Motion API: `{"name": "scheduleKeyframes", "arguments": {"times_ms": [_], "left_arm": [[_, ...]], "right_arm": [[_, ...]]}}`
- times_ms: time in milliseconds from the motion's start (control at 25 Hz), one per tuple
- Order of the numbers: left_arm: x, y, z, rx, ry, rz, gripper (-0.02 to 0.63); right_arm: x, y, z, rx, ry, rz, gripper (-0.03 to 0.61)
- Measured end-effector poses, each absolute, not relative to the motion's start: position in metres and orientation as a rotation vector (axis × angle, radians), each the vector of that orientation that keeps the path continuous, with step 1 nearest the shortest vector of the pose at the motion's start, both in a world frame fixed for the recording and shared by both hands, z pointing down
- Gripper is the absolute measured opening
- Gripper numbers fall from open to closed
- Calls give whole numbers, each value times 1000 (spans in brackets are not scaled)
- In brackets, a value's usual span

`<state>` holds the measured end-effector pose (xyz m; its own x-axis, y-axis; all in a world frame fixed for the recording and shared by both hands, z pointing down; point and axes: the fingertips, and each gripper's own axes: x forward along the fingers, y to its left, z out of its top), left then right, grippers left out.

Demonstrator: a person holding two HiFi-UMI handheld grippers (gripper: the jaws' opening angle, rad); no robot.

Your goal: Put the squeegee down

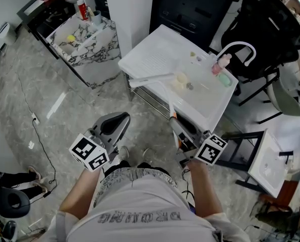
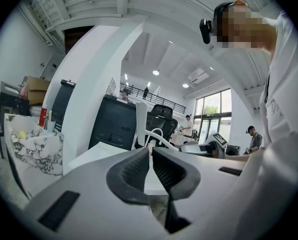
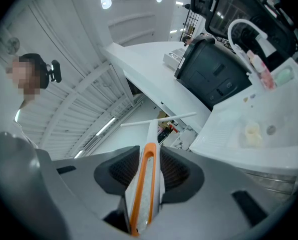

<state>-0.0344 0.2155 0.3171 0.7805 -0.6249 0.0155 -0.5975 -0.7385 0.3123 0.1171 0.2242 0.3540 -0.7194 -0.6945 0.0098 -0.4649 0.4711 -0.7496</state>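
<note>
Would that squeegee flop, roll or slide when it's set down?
Probably stiff: the squeegee juts straight from the right gripper without sagging. Likely light, since it looks like slim plastic. Its wide crossbar blade should stop rolling, though it might slide on the smooth white sink.

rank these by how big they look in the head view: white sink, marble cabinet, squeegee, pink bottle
Largest to smallest:
1. white sink
2. marble cabinet
3. squeegee
4. pink bottle
The squeegee is held up nearer the camera, so it may look larger than it really is.
</note>
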Motion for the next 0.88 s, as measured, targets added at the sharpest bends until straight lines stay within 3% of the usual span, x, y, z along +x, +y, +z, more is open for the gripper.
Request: {"name": "scheduleKeyframes", "arguments": {"times_ms": [880], "left_arm": [[10, 207, 314, 2681, -966, -110, 37]], "right_arm": [[162, 212, 359, -958, 2428, -1113, 138]]}}
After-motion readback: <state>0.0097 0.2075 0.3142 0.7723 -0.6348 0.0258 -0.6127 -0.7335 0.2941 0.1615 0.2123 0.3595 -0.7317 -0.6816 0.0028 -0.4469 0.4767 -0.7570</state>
